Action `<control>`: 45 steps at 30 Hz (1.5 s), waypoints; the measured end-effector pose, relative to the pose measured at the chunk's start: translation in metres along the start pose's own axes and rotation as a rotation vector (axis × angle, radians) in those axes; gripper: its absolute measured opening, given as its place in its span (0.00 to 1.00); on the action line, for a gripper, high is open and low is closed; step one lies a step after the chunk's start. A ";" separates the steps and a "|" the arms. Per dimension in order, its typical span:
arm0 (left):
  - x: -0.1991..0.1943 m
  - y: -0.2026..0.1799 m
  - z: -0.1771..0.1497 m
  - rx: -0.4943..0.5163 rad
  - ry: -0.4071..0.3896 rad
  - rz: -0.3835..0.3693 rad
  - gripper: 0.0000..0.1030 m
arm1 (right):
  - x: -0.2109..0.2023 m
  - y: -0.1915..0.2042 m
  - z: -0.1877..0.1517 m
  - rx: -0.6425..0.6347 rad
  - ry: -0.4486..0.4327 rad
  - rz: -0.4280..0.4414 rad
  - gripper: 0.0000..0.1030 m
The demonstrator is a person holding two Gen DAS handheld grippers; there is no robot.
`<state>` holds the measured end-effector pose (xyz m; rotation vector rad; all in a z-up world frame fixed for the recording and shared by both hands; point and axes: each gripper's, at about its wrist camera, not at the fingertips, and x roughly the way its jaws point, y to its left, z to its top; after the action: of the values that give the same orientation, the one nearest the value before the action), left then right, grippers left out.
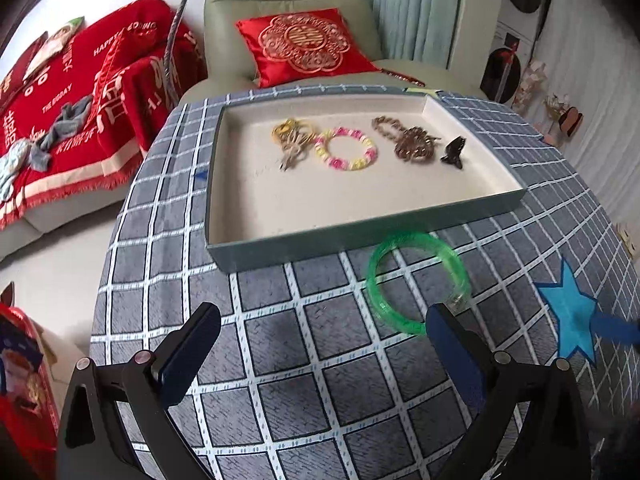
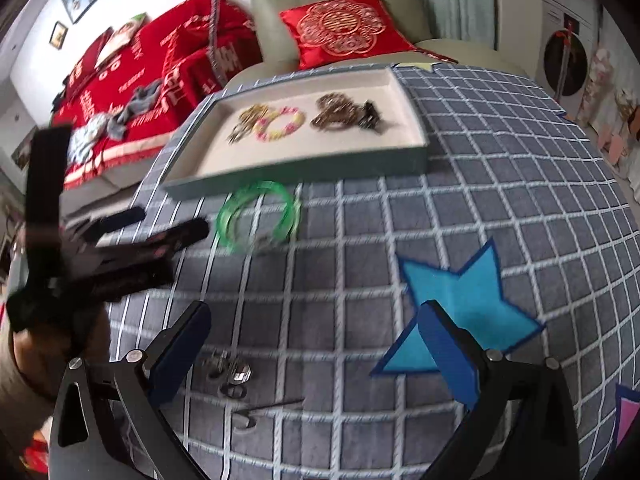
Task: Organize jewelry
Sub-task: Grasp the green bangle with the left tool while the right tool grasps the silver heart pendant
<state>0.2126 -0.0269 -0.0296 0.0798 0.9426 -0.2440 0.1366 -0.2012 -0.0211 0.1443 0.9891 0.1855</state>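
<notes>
Both grippers, left (image 1: 322, 334) and right (image 2: 316, 328), have their jaws spread wide and hold nothing. The green bangle (image 1: 418, 280) lies on the tablecloth (image 1: 280, 340), just before the tray (image 1: 320, 244).

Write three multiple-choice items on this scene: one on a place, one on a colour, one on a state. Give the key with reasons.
1. Where does the bangle lie?
A. in the tray
B. on the cloth, in front of the tray
C. on the cushion

2. What colour is the star on the cloth?
A. blue
B. red
C. white

3. How does the left gripper stand?
A. shut on the bangle
B. shut on nothing
C. open

Key: 1 B, the bangle rests on the checked cloth outside the tray; 2 A, the star is plainly blue; 3 C, its fingers stand wide apart with only cloth between them.
</notes>
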 end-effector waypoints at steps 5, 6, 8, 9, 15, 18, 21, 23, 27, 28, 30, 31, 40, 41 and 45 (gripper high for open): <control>0.009 0.002 -0.003 -0.026 0.027 -0.007 1.00 | 0.006 0.020 -0.018 -0.066 0.019 -0.002 1.00; 0.010 0.002 -0.003 -0.027 0.030 -0.012 1.00 | 0.007 0.025 -0.021 -0.084 0.021 0.005 1.00; 0.012 0.001 -0.003 -0.023 0.030 -0.024 1.00 | 0.009 0.033 -0.025 -0.110 0.021 0.016 1.00; 0.012 0.000 -0.003 -0.020 0.026 -0.026 1.00 | 0.011 0.037 -0.026 -0.127 0.022 0.019 1.00; 0.017 -0.007 0.000 -0.005 0.025 -0.031 1.00 | 0.017 0.054 -0.032 -0.190 0.018 0.016 0.97; 0.020 -0.010 0.000 0.000 0.026 -0.041 1.00 | 0.023 0.059 -0.034 -0.196 0.029 0.016 0.89; 0.021 -0.012 0.002 0.001 0.025 -0.039 1.00 | 0.028 0.063 -0.036 -0.210 0.034 0.008 0.80; 0.023 -0.015 0.003 0.009 0.028 -0.035 0.94 | 0.031 0.065 -0.037 -0.226 0.037 -0.004 0.77; 0.026 -0.019 0.003 0.021 0.035 -0.037 0.94 | 0.034 0.071 -0.042 -0.276 0.023 -0.048 0.74; 0.027 -0.021 0.004 0.023 0.037 -0.038 0.94 | 0.033 0.071 -0.043 -0.284 0.019 -0.053 0.73; 0.028 -0.022 0.006 0.025 0.039 -0.043 0.93 | 0.032 0.072 -0.044 -0.286 0.015 -0.047 0.71; 0.029 -0.023 0.007 0.027 0.040 -0.046 0.88 | 0.032 0.072 -0.044 -0.287 0.014 -0.047 0.70; 0.033 -0.037 0.007 0.086 0.055 -0.049 0.65 | 0.026 0.074 -0.048 -0.290 0.013 -0.040 0.40; 0.033 -0.038 0.007 0.093 0.055 -0.049 0.64 | 0.026 0.074 -0.047 -0.289 0.015 -0.041 0.39; 0.030 -0.041 0.007 0.107 0.054 -0.056 0.45 | 0.026 0.076 -0.047 -0.291 0.021 -0.043 0.30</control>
<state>0.2253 -0.0730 -0.0487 0.1593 0.9860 -0.3455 0.1042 -0.1202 -0.0520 -0.1449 0.9740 0.2899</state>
